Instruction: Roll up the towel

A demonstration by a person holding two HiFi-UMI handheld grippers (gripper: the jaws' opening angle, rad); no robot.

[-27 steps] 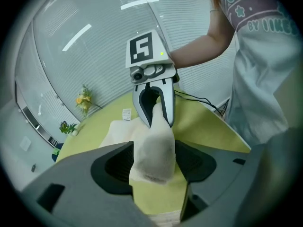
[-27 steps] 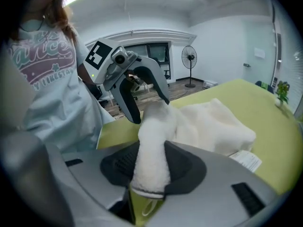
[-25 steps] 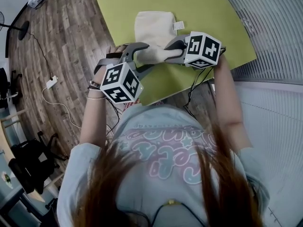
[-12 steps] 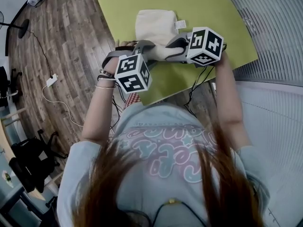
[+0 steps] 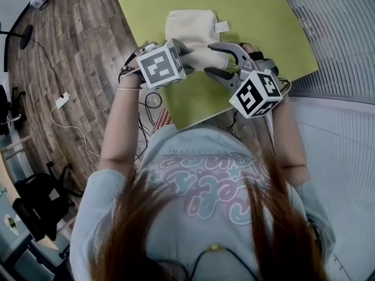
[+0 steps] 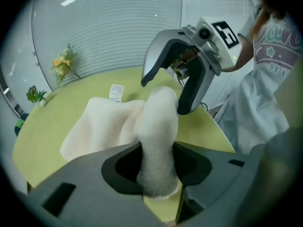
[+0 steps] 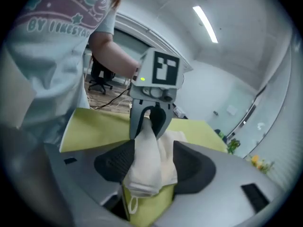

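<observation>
Left gripper: jaws just closing, now pinched on one end of rolled towel. Towel on green table: near edge rolled, far part flat. Right gripper: jaws just opening, now apart, other roll end loose between them.

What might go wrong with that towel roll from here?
The right gripper has just been opening its jaws, with the towel loose between them, so that end of the roll may unwind. The left gripper has just been closing and pinches the other end alone; the roll could turn out lopsided.
</observation>
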